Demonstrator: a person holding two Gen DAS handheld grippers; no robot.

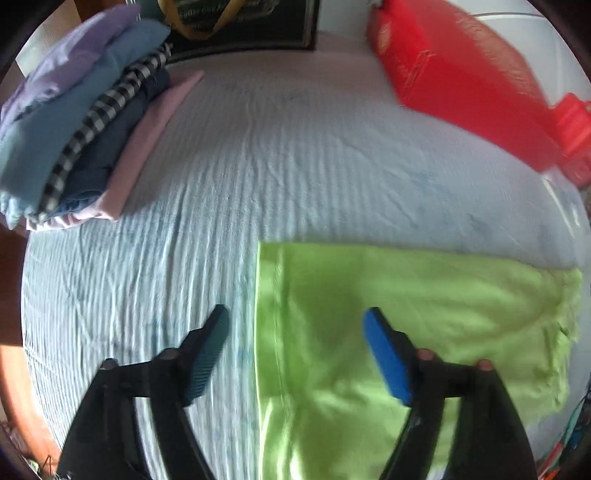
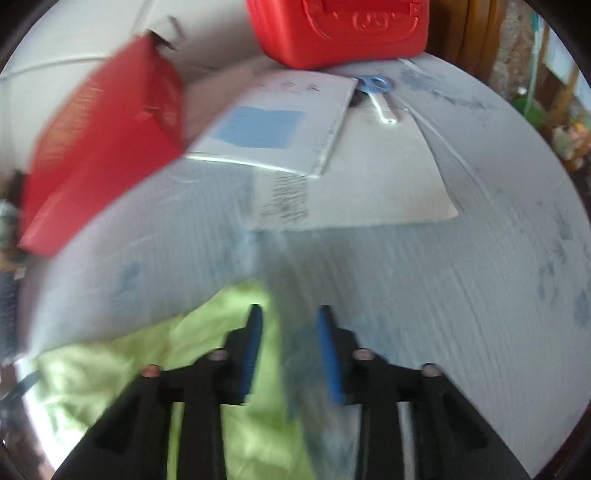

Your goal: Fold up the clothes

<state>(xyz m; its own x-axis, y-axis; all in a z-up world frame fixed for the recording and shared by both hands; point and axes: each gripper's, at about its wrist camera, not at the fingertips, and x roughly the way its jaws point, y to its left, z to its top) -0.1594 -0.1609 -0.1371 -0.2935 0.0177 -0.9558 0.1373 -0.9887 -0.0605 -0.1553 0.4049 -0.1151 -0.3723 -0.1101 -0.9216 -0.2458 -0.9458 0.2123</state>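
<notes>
Left gripper [image 1: 295, 332] over green cloth [image 1: 406, 314] edge, fingers wide apart – right gripper [image 2: 288, 325] (blurred) fingers apart, empty

A pale blue bedspread [image 1: 258, 166] with fine ridges covers the bed and fills most of both views; daylight falls on it softly. In the upper left and lower left of the left wrist view, brown wooden furniture [image 1: 11, 350] shows at the edge. In the upper right of the right wrist view stands a wooden post [image 2: 480, 33], with blurred greenery [image 2: 532, 110] beside it.
</notes>
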